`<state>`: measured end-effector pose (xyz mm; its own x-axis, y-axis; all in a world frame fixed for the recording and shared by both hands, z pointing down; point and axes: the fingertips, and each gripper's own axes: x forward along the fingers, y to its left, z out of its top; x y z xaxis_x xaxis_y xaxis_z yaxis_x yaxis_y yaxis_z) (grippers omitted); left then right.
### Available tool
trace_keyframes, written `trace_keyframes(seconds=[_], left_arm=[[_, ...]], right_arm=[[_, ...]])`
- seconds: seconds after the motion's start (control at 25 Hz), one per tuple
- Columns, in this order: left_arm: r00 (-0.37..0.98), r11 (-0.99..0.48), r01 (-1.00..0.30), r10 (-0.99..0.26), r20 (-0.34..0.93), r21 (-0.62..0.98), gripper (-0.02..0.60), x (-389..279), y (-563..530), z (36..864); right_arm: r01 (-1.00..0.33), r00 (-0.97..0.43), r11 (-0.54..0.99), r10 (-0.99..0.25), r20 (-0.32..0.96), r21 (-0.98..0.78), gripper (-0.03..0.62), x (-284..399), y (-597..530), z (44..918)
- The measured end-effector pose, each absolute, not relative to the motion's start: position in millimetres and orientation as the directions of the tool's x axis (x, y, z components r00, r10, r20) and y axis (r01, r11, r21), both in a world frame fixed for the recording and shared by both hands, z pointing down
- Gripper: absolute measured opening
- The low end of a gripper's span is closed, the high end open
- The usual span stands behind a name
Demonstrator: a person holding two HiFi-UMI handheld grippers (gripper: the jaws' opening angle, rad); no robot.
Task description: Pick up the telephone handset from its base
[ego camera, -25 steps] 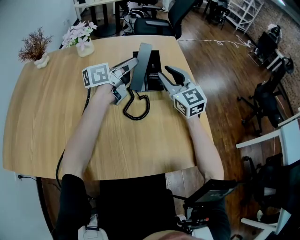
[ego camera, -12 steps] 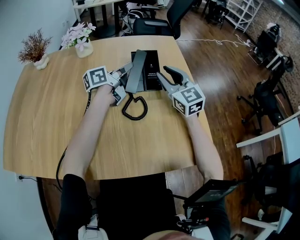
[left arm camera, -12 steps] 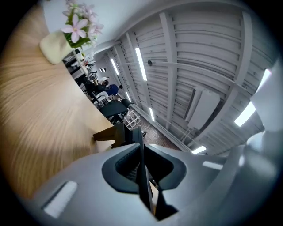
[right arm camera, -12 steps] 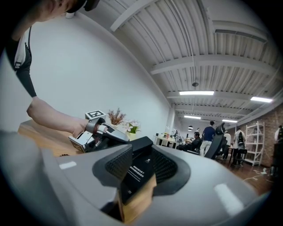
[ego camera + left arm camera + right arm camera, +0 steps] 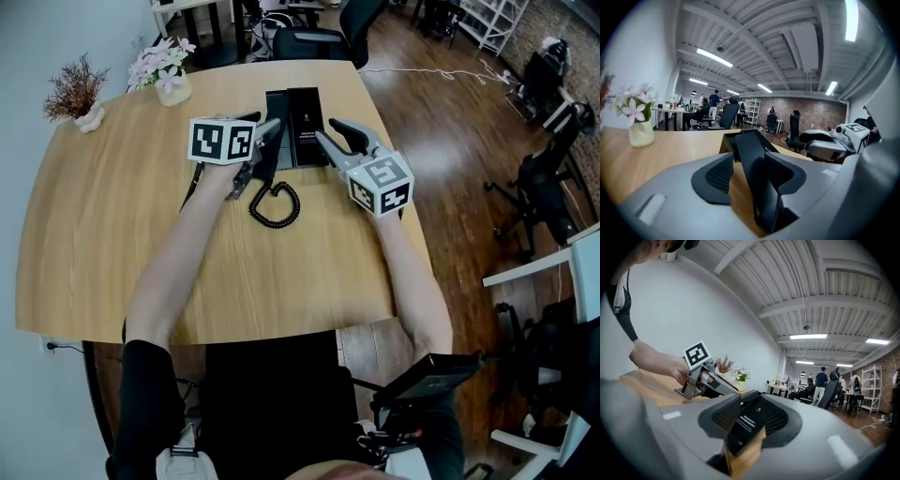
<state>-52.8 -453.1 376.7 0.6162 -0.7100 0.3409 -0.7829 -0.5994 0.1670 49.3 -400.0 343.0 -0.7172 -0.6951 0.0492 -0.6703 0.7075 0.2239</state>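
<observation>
As left gripper (image 5: 263,141) jaws open — handset (image 5: 755,161) sits between.

The black handset (image 5: 757,159) is positioned edge-up between the opening jaws of the left gripper (image 5: 265,141) and is aligned along the left side of the base (image 5: 307,122). The base, a flat black rectangular unit with small white print, is set on the wooden table (image 5: 112,234) near its far edge. A black coiled cord (image 5: 275,203) is looped on the table just in front of the handset.
</observation>
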Motion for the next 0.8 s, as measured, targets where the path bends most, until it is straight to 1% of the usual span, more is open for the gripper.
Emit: trace_keyframes(seconds=[0.04, 0.08, 0.12, 0.24, 0.36, 0.4, 0.44, 0.48, 0.56, 0.68, 0.8], left_arm=[[0.614, -0.609, -0.779, -0.694, 0.376, 0.150, 0.248, -51.0, -451.2, 378.2], [0.622, -0.620, -0.769, -0.668, 0.408, 0.157, 0.380, -47.9, -447.7, 380.6], [0.636, -0.630, -0.755, -0.639, 0.433, 0.179, 0.391, -43.7, -443.1, 383.4], [0.663, -0.645, -0.727, -0.573, 0.482, 0.236, 0.391, -30.1, -429.9, 393.9], [0.626, -0.636, -0.742, -0.543, 0.560, 0.213, 0.389, -26.4, -429.6, 411.3], [0.617, -0.625, -0.750, -0.540, 0.573, 0.218, 0.356, -27.7, -431.0, 415.0], [0.614, -0.611, -0.756, -0.541, 0.575, 0.233, 0.309, -29.7, -432.0, 416.8], [0.614, -0.598, -0.762, -0.543, 0.573, 0.249, 0.293, -32.0, -432.5, 417.5], [0.604, -0.587, -0.771, -0.548, 0.579, 0.249, 0.284, -36.0, -433.0, 417.7], [0.562, -0.594, -0.786, -0.572, 0.598, 0.171, 0.268, -42.9, -431.6, 416.5], [0.568, -0.593, -0.790, -0.615, 0.547, 0.154, 0.233, -50.0, -426.5, 404.4]], right_arm=[[-0.668, -0.720, 0.710, -0.693, 0.049, 0.223, 0.135, 49.0, -398.6, 343.1], [-0.665, -0.723, 0.713, -0.689, 0.049, 0.222, 0.134, 48.8, -396.7, 343.2], [-0.661, -0.727, 0.717, -0.685, 0.048, 0.222, 0.134, 48.6, -394.4, 343.0], [-0.647, -0.740, 0.728, -0.672, 0.046, 0.224, 0.134, 45.0, -387.7, 341.0], [-0.632, -0.752, 0.739, -0.657, 0.045, 0.233, 0.133, 37.9, -382.5, 339.2], [-0.627, -0.756, 0.742, -0.653, 0.046, 0.237, 0.133, 36.2, -380.2, 339.1], [-0.622, -0.759, 0.745, -0.649, 0.048, 0.241, 0.133, 34.7, -377.7, 339.3], [-0.617, -0.763, 0.748, -0.644, 0.049, 0.244, 0.133, 33.1, -375.6, 339.4], [-0.609, -0.769, 0.754, -0.637, 0.048, 0.247, 0.133, 30.8, -373.9, 339.1], [-0.608, -0.771, 0.757, -0.635, 0.050, 0.240, 0.133, 30.1, -373.5, 340.6], [-0.607, -0.773, 0.759, -0.633, 0.049, 0.235, 0.133, 30.3, -373.6, 340.4]])
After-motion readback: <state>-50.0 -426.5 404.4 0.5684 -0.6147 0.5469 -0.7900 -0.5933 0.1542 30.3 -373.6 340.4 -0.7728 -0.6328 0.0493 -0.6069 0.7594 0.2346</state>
